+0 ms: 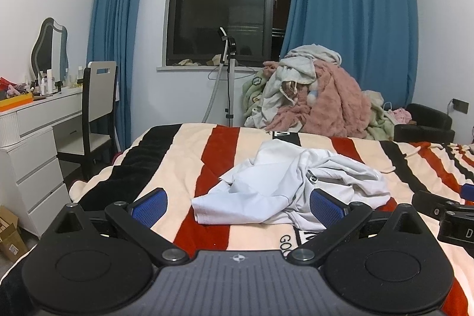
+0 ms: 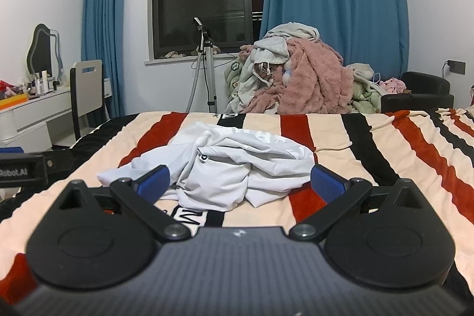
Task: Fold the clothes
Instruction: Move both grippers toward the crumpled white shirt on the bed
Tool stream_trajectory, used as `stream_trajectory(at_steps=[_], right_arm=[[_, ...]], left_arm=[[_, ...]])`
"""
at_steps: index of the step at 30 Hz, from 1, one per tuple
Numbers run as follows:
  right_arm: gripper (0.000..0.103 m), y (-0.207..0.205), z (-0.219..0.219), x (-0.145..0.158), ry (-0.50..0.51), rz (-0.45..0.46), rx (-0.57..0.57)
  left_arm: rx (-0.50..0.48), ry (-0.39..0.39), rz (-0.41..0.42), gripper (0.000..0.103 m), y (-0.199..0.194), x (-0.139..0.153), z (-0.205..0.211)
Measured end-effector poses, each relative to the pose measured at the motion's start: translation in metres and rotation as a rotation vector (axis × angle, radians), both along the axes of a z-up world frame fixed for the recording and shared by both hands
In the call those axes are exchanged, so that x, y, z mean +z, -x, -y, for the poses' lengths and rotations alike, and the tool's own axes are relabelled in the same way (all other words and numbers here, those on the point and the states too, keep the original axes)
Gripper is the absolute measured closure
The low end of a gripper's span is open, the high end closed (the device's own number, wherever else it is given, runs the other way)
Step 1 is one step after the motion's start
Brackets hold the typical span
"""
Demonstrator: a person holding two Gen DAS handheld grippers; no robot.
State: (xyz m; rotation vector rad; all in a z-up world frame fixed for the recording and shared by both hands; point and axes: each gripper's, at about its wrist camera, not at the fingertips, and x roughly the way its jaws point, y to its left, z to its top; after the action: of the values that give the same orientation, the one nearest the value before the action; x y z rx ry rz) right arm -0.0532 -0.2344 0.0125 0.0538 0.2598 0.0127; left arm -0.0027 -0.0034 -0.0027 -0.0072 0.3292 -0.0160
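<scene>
A crumpled white garment (image 1: 284, 185) lies in a heap on the striped bed blanket (image 1: 183, 156). It also shows in the right wrist view (image 2: 225, 168). My left gripper (image 1: 238, 205) is open and empty, hovering just short of the garment's near edge. My right gripper (image 2: 240, 182) is open and empty, also just in front of the heap. The right gripper's body shows at the right edge of the left wrist view (image 1: 444, 212). The left gripper's body shows at the left edge of the right wrist view (image 2: 26, 168).
A big pile of pink, grey and green clothes (image 1: 311, 96) lies behind the bed under the blue curtains (image 1: 349, 19). A white dresser (image 1: 32, 144) with a chair (image 1: 97, 108) stands left. A garment steamer stand (image 1: 229, 79) and a black armchair (image 1: 426, 123) stand beyond the bed.
</scene>
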Motion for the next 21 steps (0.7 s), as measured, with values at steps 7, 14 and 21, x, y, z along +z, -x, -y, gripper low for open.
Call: stream_trajectory(at_steps=[7, 14, 21], right_arm=[[0.000, -0.002, -0.002, -0.001, 0.009, -0.005, 0.004], [0.000, -0.007, 0.000, -0.001, 0.005, -0.047, 0.009], [0.000, -0.016, 0.005, -0.004, 0.011, -0.085, -0.026]], left_arm=[[-0.002, 0.003, -0.002, 0.000, 0.001, -0.001, 0.001], [-0.005, 0.011, -0.003, 0.000, 0.001, -0.002, 0.000], [-0.008, -0.029, -0.050, 0.000, -0.007, -0.017, 0.009]])
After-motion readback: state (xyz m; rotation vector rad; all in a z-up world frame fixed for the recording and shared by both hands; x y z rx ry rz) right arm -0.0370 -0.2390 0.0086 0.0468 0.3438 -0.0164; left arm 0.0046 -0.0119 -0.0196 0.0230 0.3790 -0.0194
